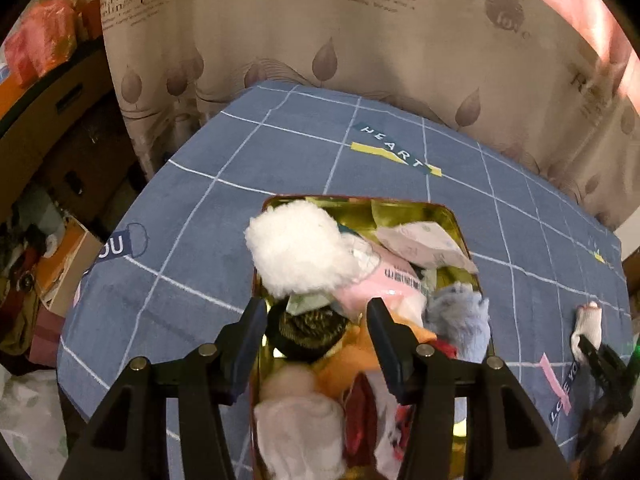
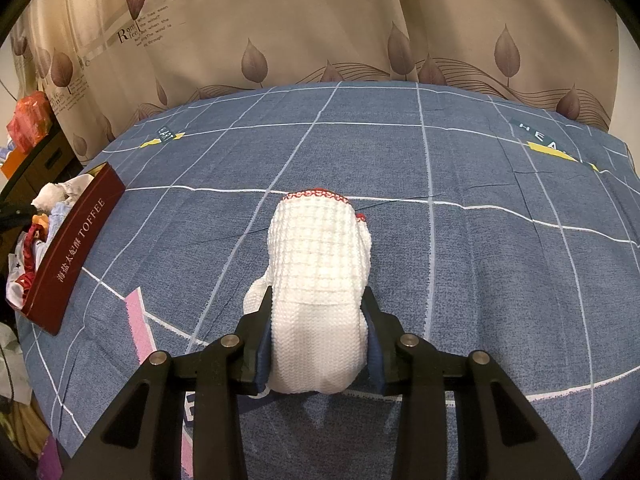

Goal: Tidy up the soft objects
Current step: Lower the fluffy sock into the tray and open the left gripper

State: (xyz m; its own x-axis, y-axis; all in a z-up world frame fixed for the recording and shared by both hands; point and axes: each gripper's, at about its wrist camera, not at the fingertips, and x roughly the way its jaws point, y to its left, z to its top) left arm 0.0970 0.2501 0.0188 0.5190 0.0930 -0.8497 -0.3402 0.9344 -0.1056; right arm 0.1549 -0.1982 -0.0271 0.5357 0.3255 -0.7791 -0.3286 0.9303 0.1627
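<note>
Gripping white knitted glove [image 2: 320,280] between right jaws, lying on blue cloth [image 2: 480,240]

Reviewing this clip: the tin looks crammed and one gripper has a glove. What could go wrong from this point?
1. The toffee tin is heaped above its rim; the white fluffy ball overhangs one edge and could tumble onto the blue cloth.
2. The left gripper, jaws empty over the pile, could snag or drag items out.
3. The right gripper pinches only one end of the white knit glove, which may slip, and there is little room left for it.
</note>
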